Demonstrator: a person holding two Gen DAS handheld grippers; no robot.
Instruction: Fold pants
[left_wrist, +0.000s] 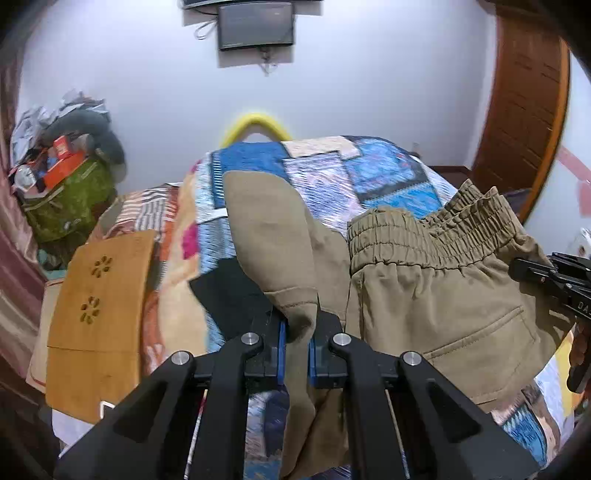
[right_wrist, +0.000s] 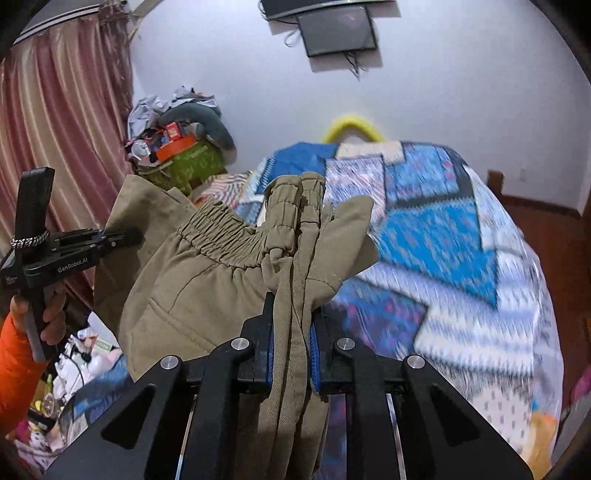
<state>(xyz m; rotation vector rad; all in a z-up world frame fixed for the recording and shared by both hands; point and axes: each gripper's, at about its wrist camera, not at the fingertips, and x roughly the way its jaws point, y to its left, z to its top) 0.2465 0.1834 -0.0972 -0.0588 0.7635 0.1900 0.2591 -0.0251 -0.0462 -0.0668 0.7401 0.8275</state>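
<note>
Left tool (left_wrist: 295, 354) clamped on a leg hem of the pants (left_wrist: 436, 295), blue pads pinching the khaki cloth tight. Right tool (right_wrist: 291, 354) likewise clamped, on a bunched wad at the waistband end, with several layers squeezed between the pads. Pants lifted clear, hanging between both tools above the bed (right_wrist: 443, 240); elastic waistband at 2 o'clock in the left view, at 11 o'clock in the right. Back pocket facing the left camera. One leg draped up and away toward 12 o'clock over the quilt.

Looks like the mid-fold step: garment gathered and carried, hem and waist drawn together, not yet laid down. Judged roughly halfway, no flat fold visible anywhere.

Next move calls for lowering both ends together onto the quilt, keeping tension across the span so the layers land smooth, then letting go only once the cloth rests flat. Worth watching: bunched layers in the right grip likely to land twisted unless spread first. Soft cotton, so sagging in the middle probable.

Clutter pile (left_wrist: 66, 177) at 10 o'clock, well apart.
</note>
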